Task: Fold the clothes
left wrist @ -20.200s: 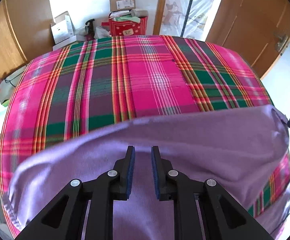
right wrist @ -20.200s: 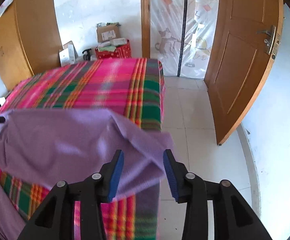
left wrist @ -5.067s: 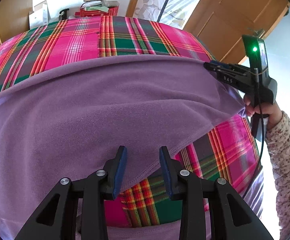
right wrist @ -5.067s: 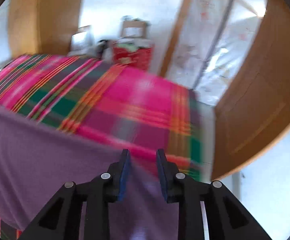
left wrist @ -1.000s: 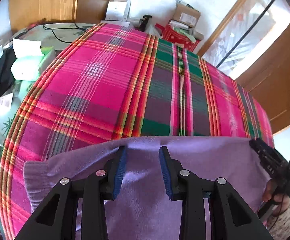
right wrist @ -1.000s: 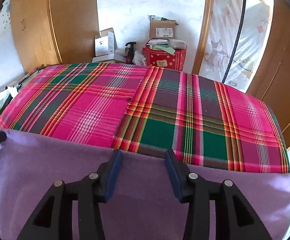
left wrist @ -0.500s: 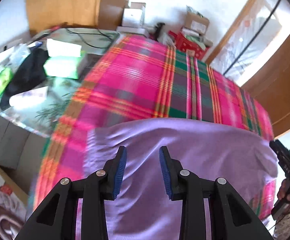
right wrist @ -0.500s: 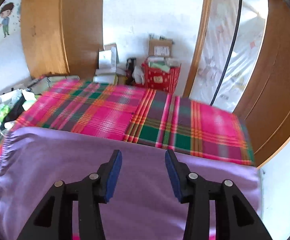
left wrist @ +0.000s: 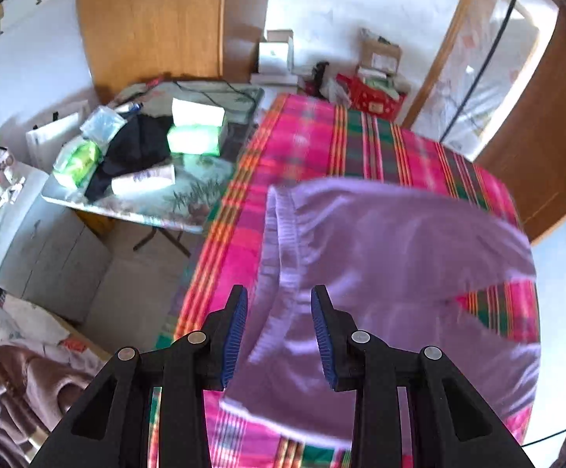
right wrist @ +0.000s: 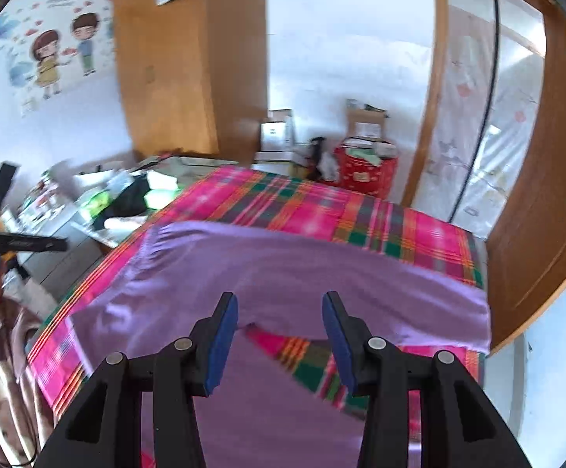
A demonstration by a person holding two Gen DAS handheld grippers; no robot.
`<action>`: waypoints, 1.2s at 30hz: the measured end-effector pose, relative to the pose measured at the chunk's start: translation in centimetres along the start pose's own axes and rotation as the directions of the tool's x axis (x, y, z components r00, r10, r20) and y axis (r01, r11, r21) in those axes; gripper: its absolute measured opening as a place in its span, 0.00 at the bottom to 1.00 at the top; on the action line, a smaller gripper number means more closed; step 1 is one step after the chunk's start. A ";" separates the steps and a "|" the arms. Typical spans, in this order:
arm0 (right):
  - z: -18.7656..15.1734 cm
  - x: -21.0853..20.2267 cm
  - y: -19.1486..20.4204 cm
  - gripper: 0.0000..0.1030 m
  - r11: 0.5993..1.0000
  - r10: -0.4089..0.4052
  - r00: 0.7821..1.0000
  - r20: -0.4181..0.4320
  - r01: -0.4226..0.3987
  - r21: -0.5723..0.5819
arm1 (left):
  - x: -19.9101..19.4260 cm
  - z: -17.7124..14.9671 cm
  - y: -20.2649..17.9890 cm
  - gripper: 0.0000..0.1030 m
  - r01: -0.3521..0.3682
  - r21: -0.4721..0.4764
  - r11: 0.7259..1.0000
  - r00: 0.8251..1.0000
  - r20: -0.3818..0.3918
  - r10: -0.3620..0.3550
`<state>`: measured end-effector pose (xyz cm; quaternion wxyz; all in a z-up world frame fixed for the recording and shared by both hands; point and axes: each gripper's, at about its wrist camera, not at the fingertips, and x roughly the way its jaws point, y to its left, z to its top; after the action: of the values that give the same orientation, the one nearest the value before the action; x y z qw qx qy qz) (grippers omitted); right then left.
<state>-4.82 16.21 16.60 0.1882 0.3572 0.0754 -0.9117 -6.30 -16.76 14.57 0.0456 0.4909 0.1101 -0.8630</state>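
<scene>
Purple garment [left wrist: 392,257] is lying draped across the near part of the bed's pink plaid cover [left wrist: 322,148], its long axis running side to side across the bed, its ribbed hem [left wrist: 279,241] pointing toward the cluttered side table [left wrist: 158,179]. I am holding my left tongs [left wrist: 279,327] above that hem end with the blue pads apart and nothing pinched; the cloth is lying below the gap. My right tongs [right wrist: 280,335] are hovering over the garment's near edge [right wrist: 283,273], pads spread wide and gripping nothing. Both views are motion-blurred. In the right view, my left tongs are showing at the far left edge.
</scene>
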 end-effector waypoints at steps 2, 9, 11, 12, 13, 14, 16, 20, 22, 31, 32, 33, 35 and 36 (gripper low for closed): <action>-1.6 0.8 1.6 0.44 1.000 0.011 1.000 -0.016 -0.011 -0.010 | 0.6 -0.9 0.1 0.34 0.026 -0.004 1.000 1.000 -0.005 -0.026; -6.2 8.0 7.2 0.44 0.991 0.008 0.991 -0.130 -0.025 -0.128 | 6.1 -1.9 0.5 0.34 0.048 -0.023 0.999 0.995 -0.083 -0.049; -7.2 9.8 8.9 0.44 0.988 0.052 0.986 -0.160 -0.074 -0.136 | 7.5 -1.6 0.6 0.34 0.061 -0.031 0.998 0.992 -0.105 -0.064; -7.7 10.6 9.8 0.44 0.985 0.077 0.982 -0.171 -0.101 -0.140 | 8.2 -1.5 0.7 0.34 0.066 -0.032 0.997 0.991 -0.113 -0.069; -8.2 11.4 10.8 0.44 0.981 0.101 0.978 -0.181 -0.128 -0.143 | 8.7 -1.3 0.7 0.34 0.069 -0.030 0.997 0.990 -0.118 -0.072; -8.7 12.0 11.8 0.44 0.976 0.128 0.974 -0.188 -0.157 -0.149 | 9.3 -1.2 0.8 0.34 0.073 -0.031 0.997 0.989 -0.125 -0.076; -9.5 12.8 13.9 0.44 0.963 0.181 0.965 -0.191 -0.213 -0.165 | 10.3 -1.3 1.0 0.34 0.082 -0.039 0.996 0.986 -0.141 -0.086; -11.0 13.3 17.4 0.44 0.938 0.249 0.948 -0.196 -0.287 -0.193 | 11.2 -2.4 1.9 0.34 0.074 -0.044 0.996 0.987 -0.141 -0.080; -11.8 13.4 18.7 0.44 0.930 0.273 0.939 -0.209 -0.313 -0.194 | 11.5 -3.0 2.4 0.34 0.074 -0.049 0.996 0.987 -0.141 -0.080; -15.2 12.6 24.5 0.49 0.878 0.303 0.925 -0.231 -0.365 -0.310 | 12.1 -5.9 4.8 0.34 0.056 -0.079 0.995 0.985 -0.157 -0.067; -15.2 12.5 24.8 0.49 0.875 0.307 0.923 -0.233 -0.370 -0.313 | 12.1 -6.0 5.1 0.34 0.057 -0.087 0.995 0.985 -0.156 -0.070; -15.2 12.5 24.9 0.49 0.872 0.318 0.919 -0.234 -0.380 -0.307 | 12.0 -6.2 5.4 0.34 0.058 -0.095 0.994 0.985 -0.156 -0.073; -14.7 12.8 24.5 0.49 0.872 0.361 0.899 -0.248 -0.420 -0.254 | 11.9 -6.5 5.7 0.34 0.057 -0.101 0.993 0.985 -0.157 -0.073; -14.4 13.0 24.3 0.49 0.873 0.376 0.891 -0.257 -0.433 -0.225 | 11.9 -6.6 5.8 0.34 0.056 -0.103 0.993 0.985 -0.159 -0.072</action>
<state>5.05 -5.96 -2.90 0.4148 0.4272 0.1441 -0.7904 -5.80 -20.55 0.30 0.0325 0.5530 0.1714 -0.8147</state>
